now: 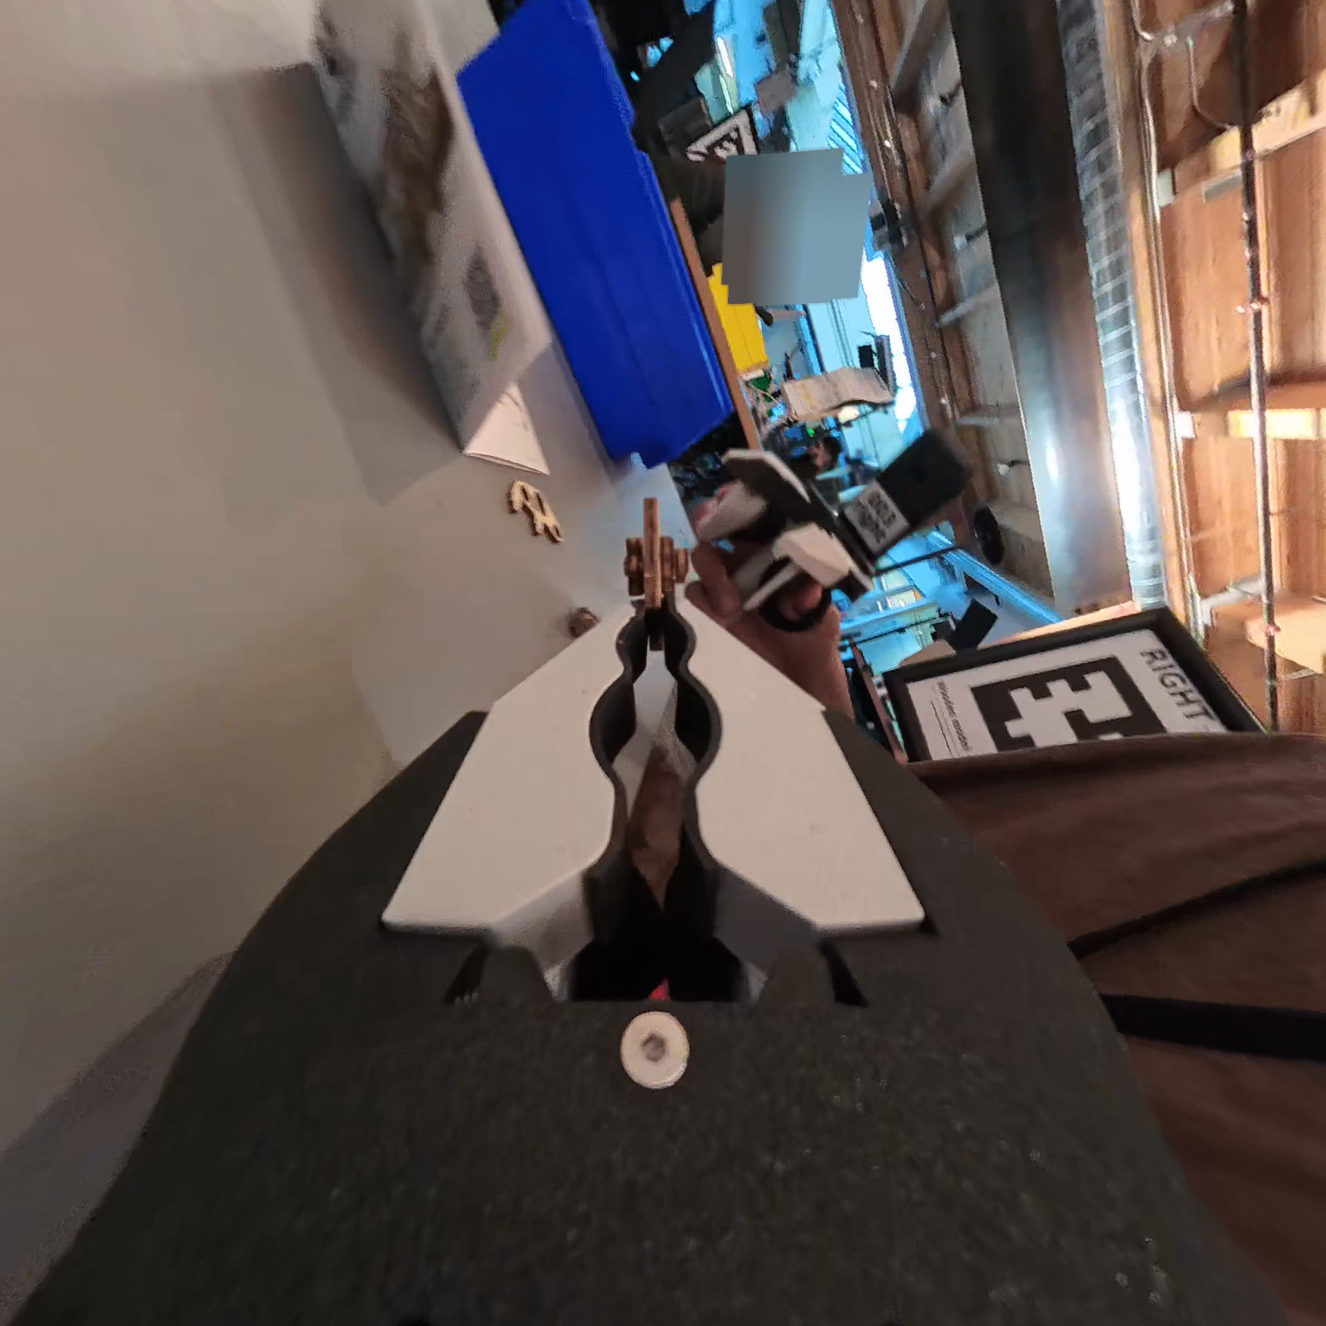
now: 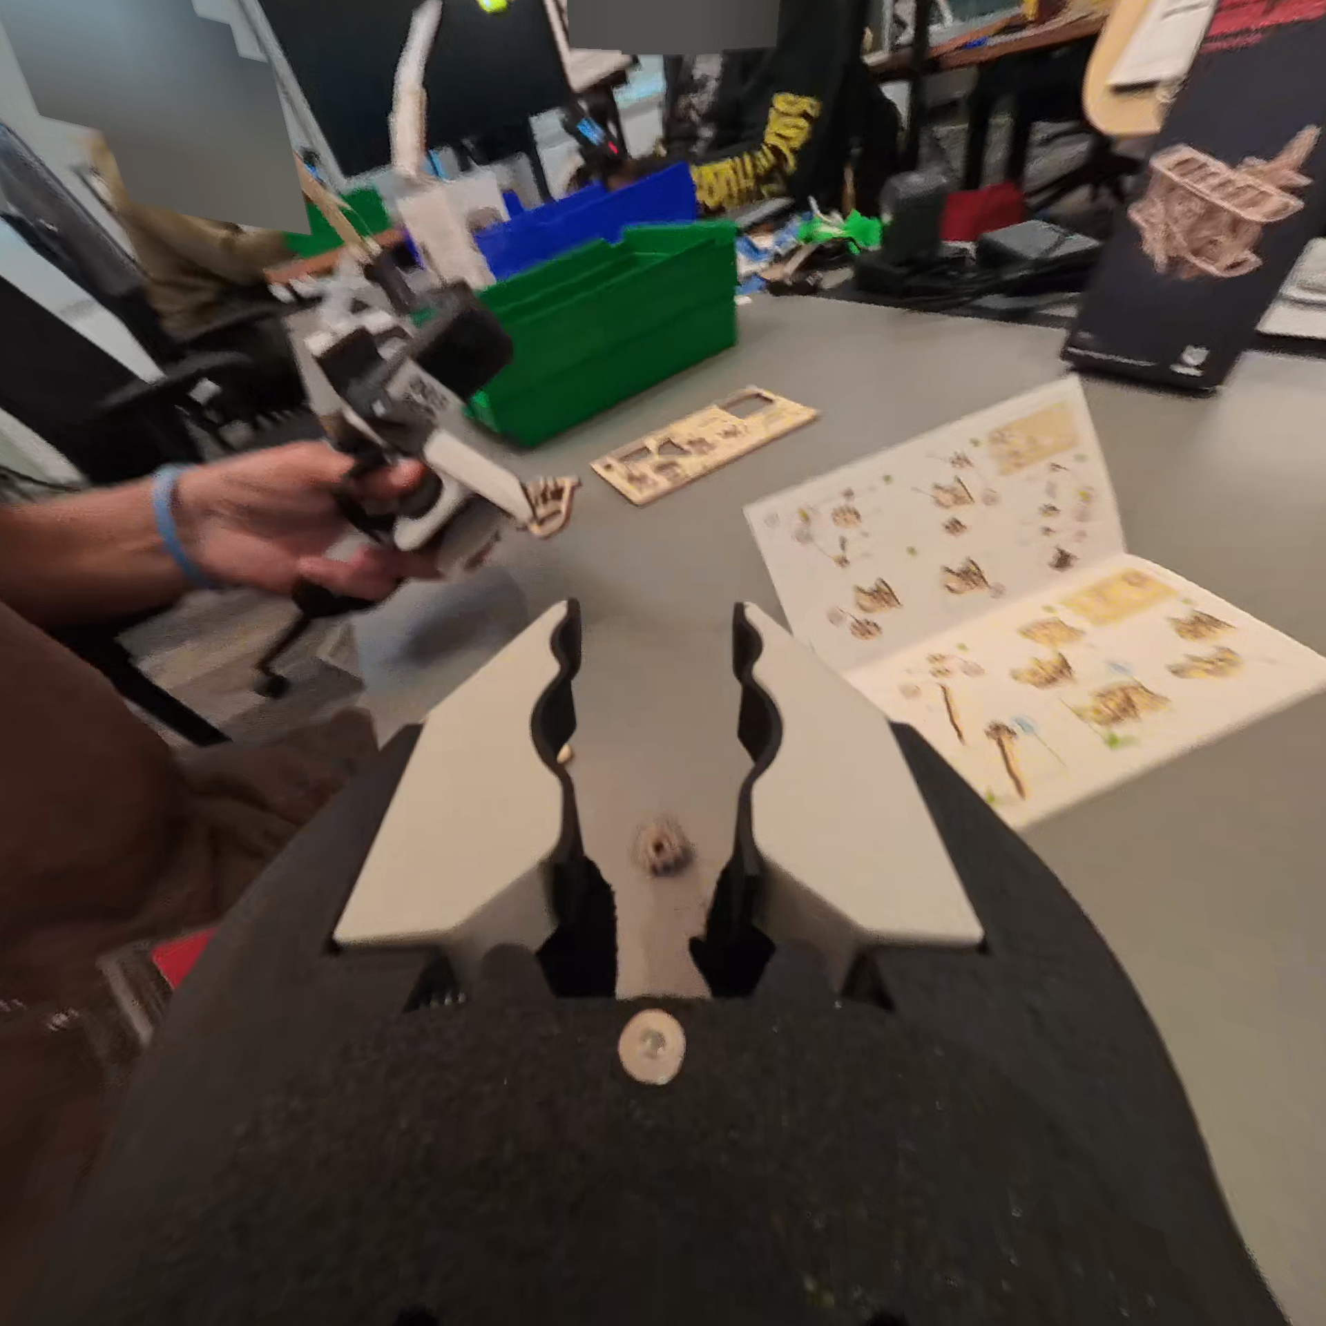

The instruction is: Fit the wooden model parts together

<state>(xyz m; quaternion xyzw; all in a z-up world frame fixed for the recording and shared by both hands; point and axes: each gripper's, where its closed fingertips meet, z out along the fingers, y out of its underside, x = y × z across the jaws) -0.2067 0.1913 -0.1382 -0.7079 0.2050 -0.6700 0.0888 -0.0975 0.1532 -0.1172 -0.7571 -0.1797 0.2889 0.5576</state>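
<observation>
In the left wrist view my left gripper [image 1: 651, 623] is shut on a small wooden model assembly [image 1: 650, 556], a flat slat with round cog-like pieces on both sides, which sticks out past the tips. The right wrist view shows the same gripper [image 2: 518, 502] at the left, held by a hand, with the wooden assembly [image 2: 551, 502] at its tip above the table. My right gripper [image 2: 656, 617] is open and holds nothing. A small wooden cog [image 2: 660, 850] lies on the grey table [image 2: 897, 373] seen between its fingers, touching neither. The right gripper [image 1: 771, 534] also shows beyond the assembly.
A loose wooden cut-out [image 1: 534, 511] and a small cog [image 1: 581, 621] lie on the table. A punched wooden sheet [image 2: 703, 445], an open instruction booklet [image 2: 1004, 610], a green bin [image 2: 617, 337], a blue bin [image 1: 595, 237] and a dark box [image 2: 1220, 215] stand farther off. Across from one pair of fingers to the other is roughly 12 cm.
</observation>
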